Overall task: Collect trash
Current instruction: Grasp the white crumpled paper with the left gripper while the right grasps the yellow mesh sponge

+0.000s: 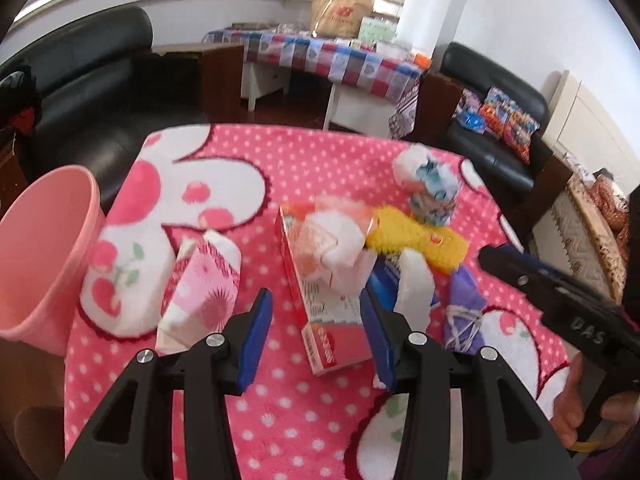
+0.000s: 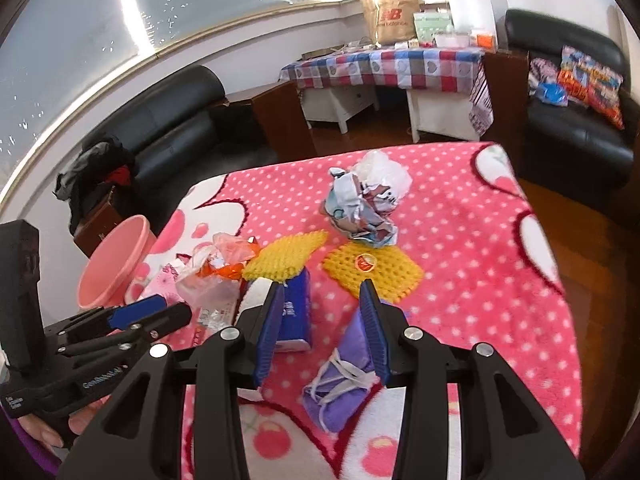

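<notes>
Trash heaped mid-worktop: red carton (image 1: 320, 300) under the left hand-held gripper (image 1: 316, 336), purple bundle (image 2: 340, 380) under the right hand-held gripper (image 2: 324, 328). Both spread apart, gripping nothing. Pink bin (image 1: 44, 256) far left of them.

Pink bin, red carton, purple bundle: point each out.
pink bin (image 1: 44, 248), left wrist view, inner wall.
red carton (image 1: 320, 320), left wrist view, printed top face.
purple bundle (image 2: 340, 392), right wrist view, string-tied middle.
</notes>
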Tool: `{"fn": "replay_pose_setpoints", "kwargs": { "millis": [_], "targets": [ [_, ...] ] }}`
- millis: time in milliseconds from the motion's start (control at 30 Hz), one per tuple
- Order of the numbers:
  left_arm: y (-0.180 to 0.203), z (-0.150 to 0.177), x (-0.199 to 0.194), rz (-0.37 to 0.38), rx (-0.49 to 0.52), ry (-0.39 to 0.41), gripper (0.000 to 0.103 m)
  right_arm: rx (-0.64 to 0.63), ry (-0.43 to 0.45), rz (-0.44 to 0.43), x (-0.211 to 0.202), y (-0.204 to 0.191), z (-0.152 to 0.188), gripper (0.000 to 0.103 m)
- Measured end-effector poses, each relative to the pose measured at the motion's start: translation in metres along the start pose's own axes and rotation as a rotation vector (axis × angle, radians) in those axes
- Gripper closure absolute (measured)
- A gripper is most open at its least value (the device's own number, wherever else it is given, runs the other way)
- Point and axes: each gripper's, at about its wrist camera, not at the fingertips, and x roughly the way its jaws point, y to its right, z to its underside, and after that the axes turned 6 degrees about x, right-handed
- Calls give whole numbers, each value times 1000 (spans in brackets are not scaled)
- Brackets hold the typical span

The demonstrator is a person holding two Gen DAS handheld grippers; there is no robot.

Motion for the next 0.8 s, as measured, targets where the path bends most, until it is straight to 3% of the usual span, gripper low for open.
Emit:
{"fn": "replay_pose_setpoints", "kwargs": {
  "millis": [167,367,467,533,667,800],
  "targets": [
    [-4,-14,4,54,-49,3,58,64,-40,-53,23,-2,-12,63],
    [-3,-21,16,32,-59,-13,60,86,-88,-37,52,-6,-22,63],
    [-3,-20,19,19,-53,-14,79,105,-115,-48,63,-5,-22,63],
    [-3,-19,19,5,-43,-14,81,113,-128,-60,68,-6,-22,68],
    [-6,-18,15,-21,-34,10,88,126,-150,-82,75,-8,-21,93],
    [-13,-17,7,-21,-43,28,90,110,-126,-86,70,-15,-20,95]
  ]
}}
